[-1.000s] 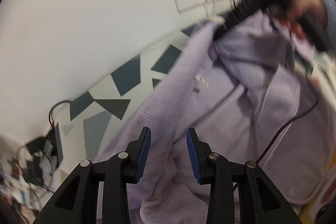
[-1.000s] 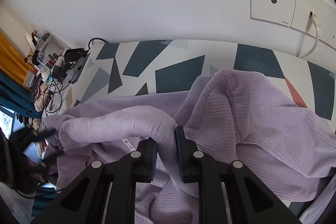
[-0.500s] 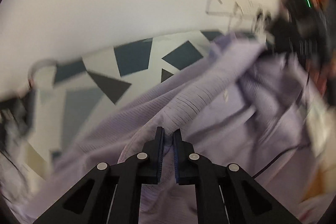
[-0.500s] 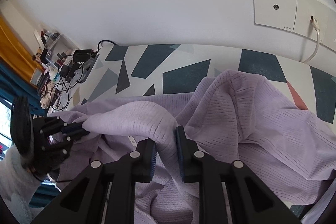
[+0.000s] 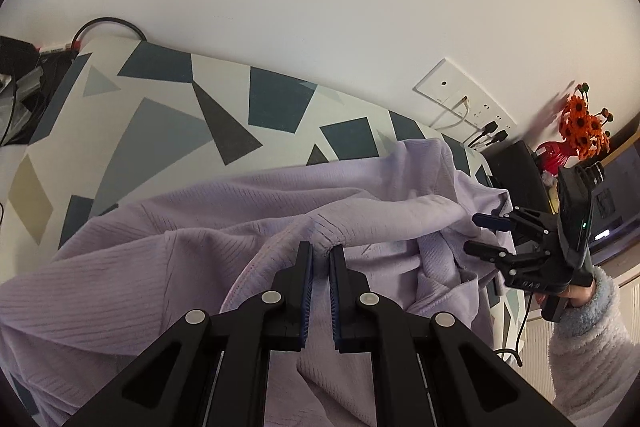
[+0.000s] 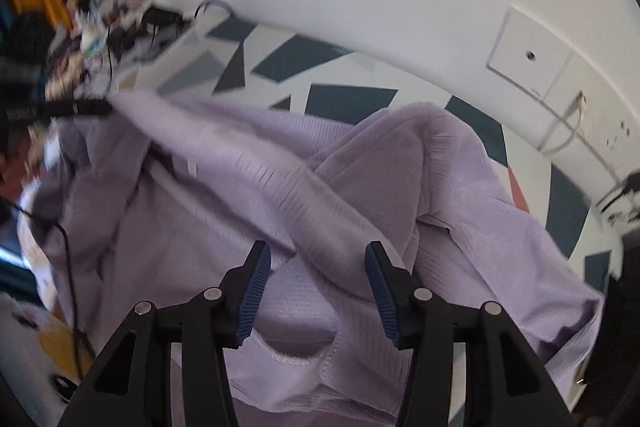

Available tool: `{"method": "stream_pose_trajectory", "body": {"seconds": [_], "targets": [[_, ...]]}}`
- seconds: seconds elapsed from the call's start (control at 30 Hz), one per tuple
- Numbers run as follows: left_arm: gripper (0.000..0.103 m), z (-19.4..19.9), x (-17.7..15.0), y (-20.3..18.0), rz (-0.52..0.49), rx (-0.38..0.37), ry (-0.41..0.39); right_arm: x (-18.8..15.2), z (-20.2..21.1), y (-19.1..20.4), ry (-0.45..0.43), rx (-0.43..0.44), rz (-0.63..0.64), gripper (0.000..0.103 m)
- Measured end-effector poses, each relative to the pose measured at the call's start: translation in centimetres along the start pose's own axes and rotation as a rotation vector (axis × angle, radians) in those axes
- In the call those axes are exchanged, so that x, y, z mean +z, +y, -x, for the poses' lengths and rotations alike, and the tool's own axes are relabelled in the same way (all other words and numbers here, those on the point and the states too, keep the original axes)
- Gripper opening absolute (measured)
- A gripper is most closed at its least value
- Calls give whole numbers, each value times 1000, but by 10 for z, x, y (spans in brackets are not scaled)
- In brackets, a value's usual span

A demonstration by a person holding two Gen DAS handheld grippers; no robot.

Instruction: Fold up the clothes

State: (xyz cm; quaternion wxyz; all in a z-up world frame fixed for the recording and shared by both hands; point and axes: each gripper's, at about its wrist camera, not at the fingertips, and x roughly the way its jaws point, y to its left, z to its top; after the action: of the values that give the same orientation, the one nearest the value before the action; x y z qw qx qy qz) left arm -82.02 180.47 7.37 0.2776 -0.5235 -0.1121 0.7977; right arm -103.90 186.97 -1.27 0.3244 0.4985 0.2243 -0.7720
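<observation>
A crumpled lilac ribbed garment [image 5: 200,227] lies on a tabletop with a white, blue and grey triangle pattern [image 5: 168,123]. My left gripper [image 5: 320,253] is shut on a raised fold of the garment. My right gripper [image 6: 318,267] is open just above the garment [image 6: 360,179], holding nothing. It also shows at the right of the left wrist view [image 5: 486,233], open beside the cloth. The left gripper shows blurred at the left edge of the right wrist view [image 6: 96,107], pulling a fold taut.
A white wall with socket plates [image 5: 460,103] and plugged cables runs behind the table. Orange flowers in a red vase [image 5: 580,131] and a dark box [image 5: 516,167] stand at the right. Cables and clutter [image 6: 100,35] lie at the table's left end.
My left gripper closed on a fold of the garment and pulled it left. My right gripper let go of its fold and now stands open.
</observation>
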Motion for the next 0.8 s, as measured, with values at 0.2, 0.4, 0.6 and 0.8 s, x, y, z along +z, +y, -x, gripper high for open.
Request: {"method": "stream_pose_trajectory", "body": {"seconds": [0.2, 0.4, 0.6, 0.8], "targets": [[7, 2, -7, -1, 17, -8, -11, 12, -29, 14, 56, -107, 96, 48], [6, -3, -7, 9, 239, -118, -25, 21, -22, -45, 6, -10, -409, 14], [5, 10, 63, -5, 252, -108, -187, 39, 43, -93, -351, 196, -821, 13], [2, 14, 150, -18, 182, -14, -360, 90, 59, -110, -498, 166, -855, 13]]}}
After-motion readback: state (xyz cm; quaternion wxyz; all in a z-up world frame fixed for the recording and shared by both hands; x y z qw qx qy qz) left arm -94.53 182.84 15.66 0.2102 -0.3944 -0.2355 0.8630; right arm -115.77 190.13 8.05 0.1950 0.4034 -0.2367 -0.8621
